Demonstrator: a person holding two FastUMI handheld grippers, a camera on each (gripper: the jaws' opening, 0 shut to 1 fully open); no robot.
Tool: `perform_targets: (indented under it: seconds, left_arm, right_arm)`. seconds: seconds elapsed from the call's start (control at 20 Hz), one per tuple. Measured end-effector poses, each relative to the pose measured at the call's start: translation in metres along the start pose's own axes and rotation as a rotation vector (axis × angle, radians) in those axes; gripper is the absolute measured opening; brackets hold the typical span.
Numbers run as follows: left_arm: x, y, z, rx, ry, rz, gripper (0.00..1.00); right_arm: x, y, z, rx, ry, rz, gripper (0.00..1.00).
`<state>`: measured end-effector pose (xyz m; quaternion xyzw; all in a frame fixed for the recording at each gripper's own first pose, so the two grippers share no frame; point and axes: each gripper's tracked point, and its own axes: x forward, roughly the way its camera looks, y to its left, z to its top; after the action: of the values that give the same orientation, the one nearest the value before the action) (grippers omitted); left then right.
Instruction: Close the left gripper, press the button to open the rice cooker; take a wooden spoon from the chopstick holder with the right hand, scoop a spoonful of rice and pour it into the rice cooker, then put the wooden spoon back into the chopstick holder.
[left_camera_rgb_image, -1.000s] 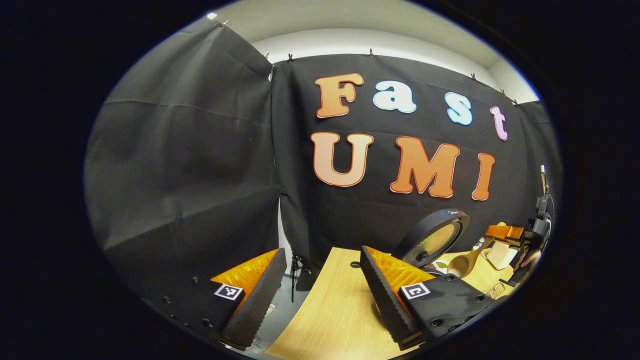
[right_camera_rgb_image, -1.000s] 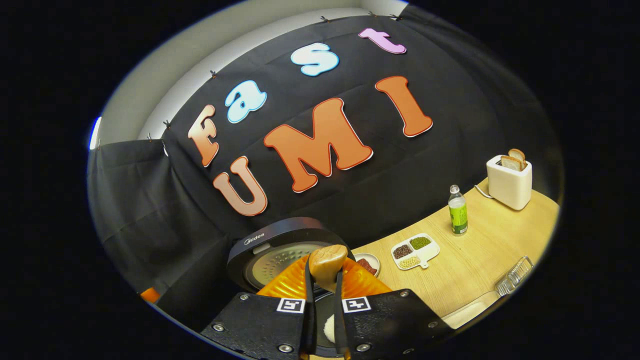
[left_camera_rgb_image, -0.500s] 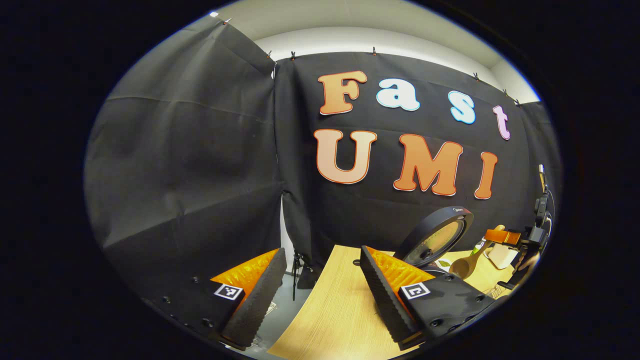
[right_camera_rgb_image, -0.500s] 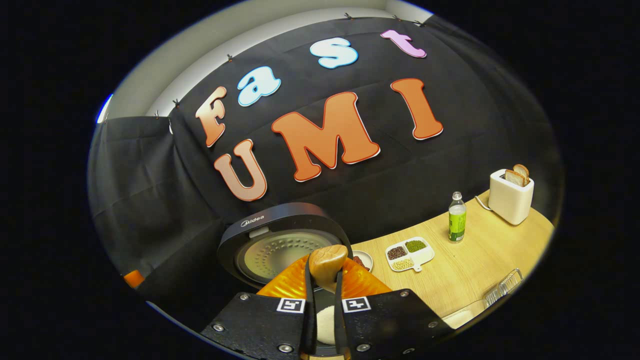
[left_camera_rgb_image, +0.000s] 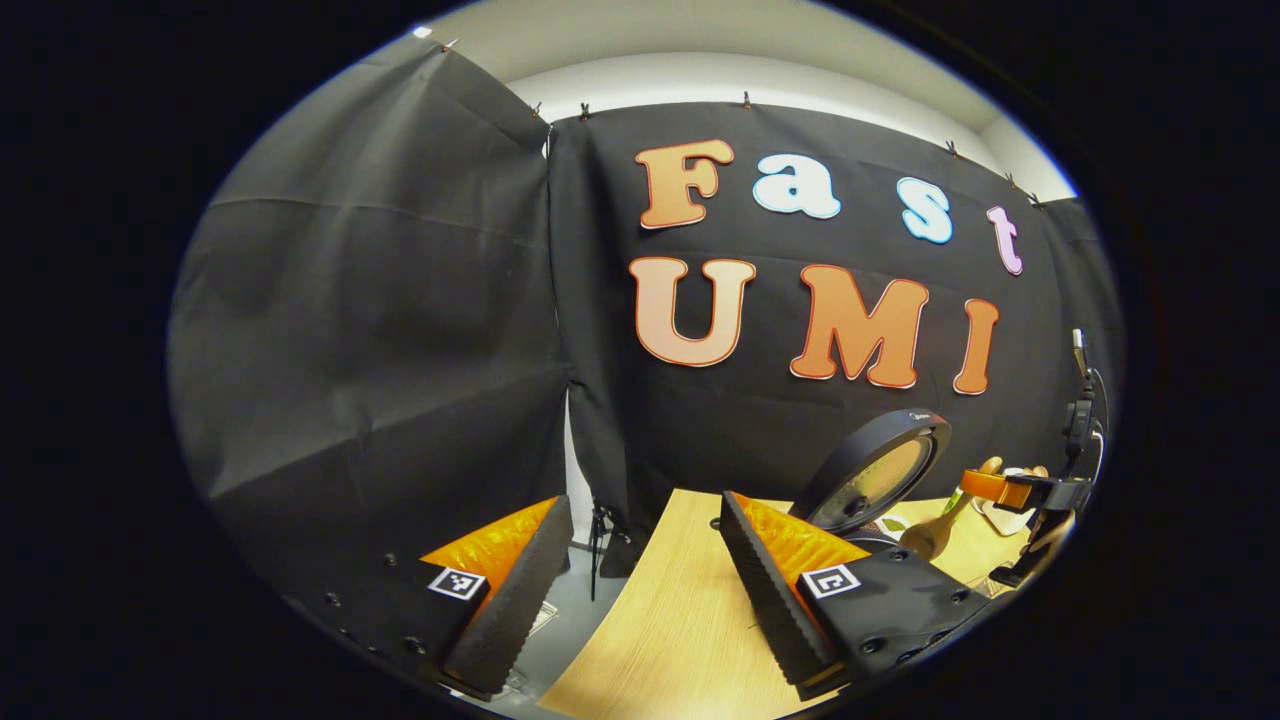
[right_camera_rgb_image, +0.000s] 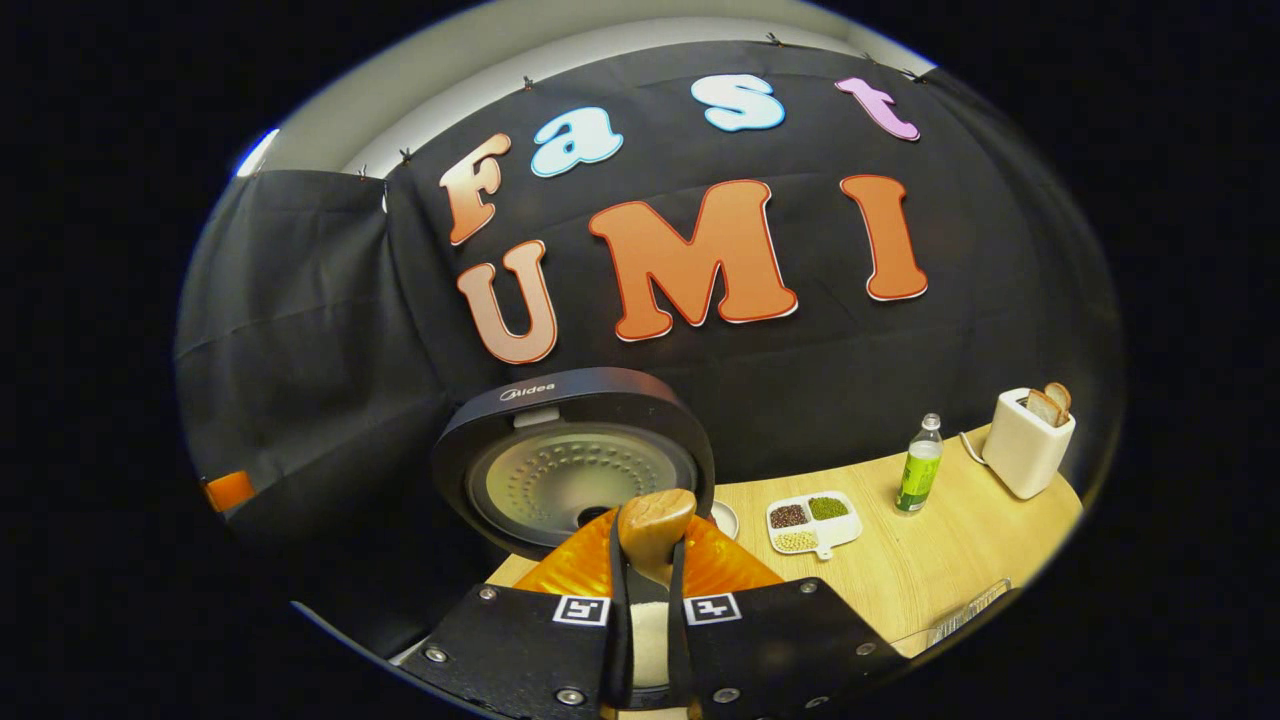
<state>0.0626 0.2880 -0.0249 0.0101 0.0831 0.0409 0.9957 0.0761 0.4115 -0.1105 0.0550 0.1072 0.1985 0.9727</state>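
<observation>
1. The left gripper (left_camera_rgb_image: 640, 580) hangs released, jaws wide apart and empty, over the desk (left_camera_rgb_image: 660, 630) edge well to the left of the rice cooker (right_camera_rgb_image: 575, 465). Its part looks finished: the cooker's lid stands raised, so the button press is judged done.
2. The rice cooker is the landmark. In the right gripper view its round lid tilts up and back, inner plate facing the camera. The pot beneath is mostly hidden by the gripper body, though a white patch between the fingers may be rice.
3. The right gripper (right_camera_rgb_image: 648, 640) is clenched on the wooden spoon (right_camera_rgb_image: 655, 530), whose handle end pokes up between the fingers. In the left gripper view the spoon (left_camera_rgb_image: 935, 530) hangs bowl-down just right of the cooker.
4. Whether the bowl is loaded or emptied cannot be told, so the pour is either under way or just over.
5. Left to do, by my reading: return the spoon to the chopstick holder.
</observation>
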Motion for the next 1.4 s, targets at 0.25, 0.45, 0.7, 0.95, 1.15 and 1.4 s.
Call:
perform_targets:
  seconds: [0.25, 0.45, 0.7, 0.95, 1.15, 1.4]
  left_arm:
    - [-0.001, -0.011, 0.006, -0.005, -0.019, 0.001, 0.96]
    - [-0.002, -0.031, 0.009, -0.007, -0.025, -0.02, 0.96]
    - [0.0, -0.063, 0.015, -0.007, -0.033, -0.047, 0.96]
    - [-0.001, -0.102, 0.016, -0.007, -0.037, -0.073, 0.96]
    - [-0.003, -0.14, 0.018, -0.022, -0.041, -0.085, 0.99]
    - [-0.009, -0.187, 0.017, -0.014, -0.042, -0.107, 0.96]
  right_arm:
    - [-0.009, -0.014, 0.011, 0.086, -0.01, 0.015, 0.13]
    - [-0.027, -0.041, 0.026, 0.149, -0.028, 0.001, 0.13]
    - [-0.055, -0.099, 0.043, 0.366, -0.049, -0.012, 0.13]
    - [-0.095, -0.187, 0.041, 0.461, -0.079, -0.119, 0.13]
    - [-0.124, -0.257, 0.03, 0.474, -0.08, -0.213, 0.13]
    - [-0.15, -0.315, -0.003, 0.448, -0.036, -0.297, 0.13]
